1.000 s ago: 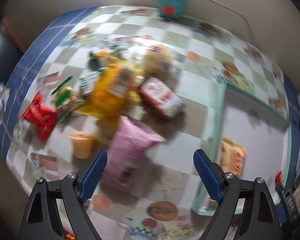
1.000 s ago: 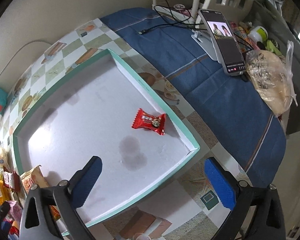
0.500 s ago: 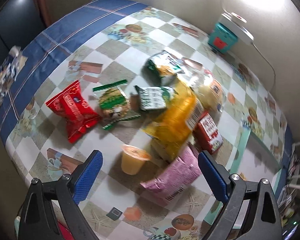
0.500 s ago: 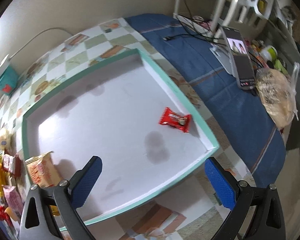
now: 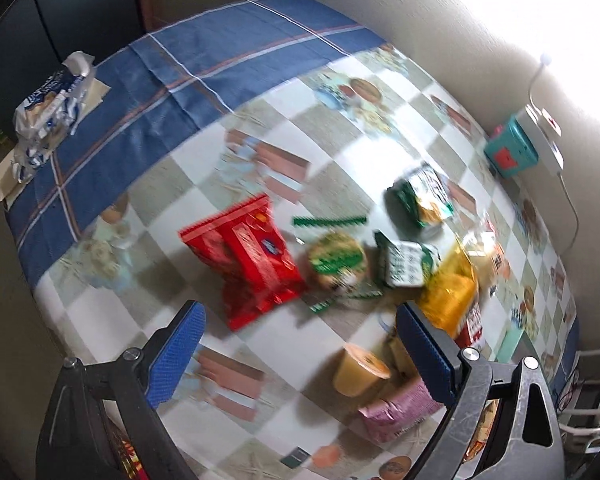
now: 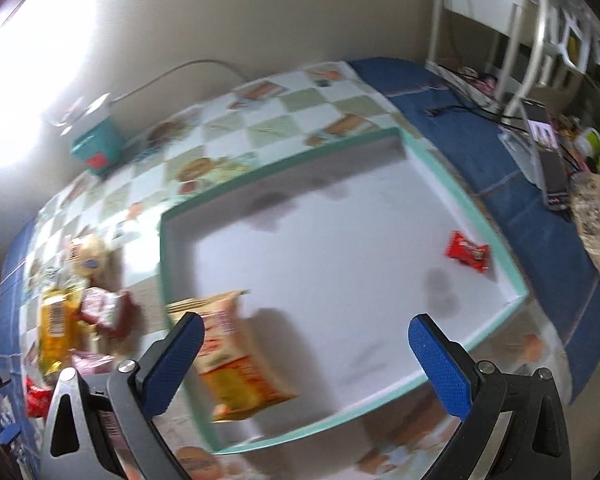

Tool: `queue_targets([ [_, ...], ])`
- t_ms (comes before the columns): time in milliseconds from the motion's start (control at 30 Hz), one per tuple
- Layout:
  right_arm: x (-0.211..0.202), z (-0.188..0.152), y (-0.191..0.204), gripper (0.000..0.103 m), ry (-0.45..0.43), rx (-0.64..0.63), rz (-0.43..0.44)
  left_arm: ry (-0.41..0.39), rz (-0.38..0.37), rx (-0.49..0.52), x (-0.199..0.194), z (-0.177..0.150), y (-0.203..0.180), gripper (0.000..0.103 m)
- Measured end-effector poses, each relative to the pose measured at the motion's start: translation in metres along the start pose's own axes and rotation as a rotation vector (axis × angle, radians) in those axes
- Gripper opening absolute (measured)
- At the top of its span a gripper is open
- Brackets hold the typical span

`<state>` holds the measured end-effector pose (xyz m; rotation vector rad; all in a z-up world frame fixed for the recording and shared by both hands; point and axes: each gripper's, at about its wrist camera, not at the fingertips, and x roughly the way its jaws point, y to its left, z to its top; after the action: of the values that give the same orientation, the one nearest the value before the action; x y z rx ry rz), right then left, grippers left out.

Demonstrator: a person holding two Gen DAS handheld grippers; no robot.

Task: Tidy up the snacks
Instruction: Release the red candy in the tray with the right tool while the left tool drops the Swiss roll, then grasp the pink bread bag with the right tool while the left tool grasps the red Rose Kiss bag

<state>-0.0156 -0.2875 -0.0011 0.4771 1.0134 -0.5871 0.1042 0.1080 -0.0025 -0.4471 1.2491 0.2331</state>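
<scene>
- The left gripper (image 5: 300, 348) hangs above the checked tablecloth (image 5: 340, 128) with its blue fingers (image 5: 176, 354) wide apart and nothing between them.
- Below it lies the pile of snacks: a red bag (image 5: 252, 260) nearest the left finger, a round green-labelled pack (image 5: 336, 260) touching it, then two green packets (image 5: 420, 196), a yellow bag (image 5: 452, 288) and a pink bag (image 5: 396, 416).
- An orange jelly cup (image 5: 358, 370) stands just beside the right finger, between it and the pink bag.
- A teal box (image 5: 510, 152) and a white power strip (image 5: 544, 136) sit at the wall; a crumpled wrapper (image 5: 48, 108) lies on the blue border.
- The right gripper (image 6: 304, 354) hovers over the teal-rimmed tray (image 6: 480, 216), fingers spread, holding nothing.
- Inside the tray an orange-yellow packet (image 6: 240, 364) leans in the near left corner, partly behind the left finger; a small red candy (image 6: 468, 250) lies near the right wall.
- A phone on a stand (image 6: 548, 160) and a clear bag (image 6: 596, 220) lie on the blue cloth beyond the tray.
</scene>
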Motion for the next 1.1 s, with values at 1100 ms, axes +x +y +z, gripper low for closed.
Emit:
queue_targets([
  [1100, 0.037, -0.081, 0.164, 0.103, 0.154, -0.302, 0.146, 0.096, 0.031, -0.129, 0.059, 0.034, 0.050, 0.096],
])
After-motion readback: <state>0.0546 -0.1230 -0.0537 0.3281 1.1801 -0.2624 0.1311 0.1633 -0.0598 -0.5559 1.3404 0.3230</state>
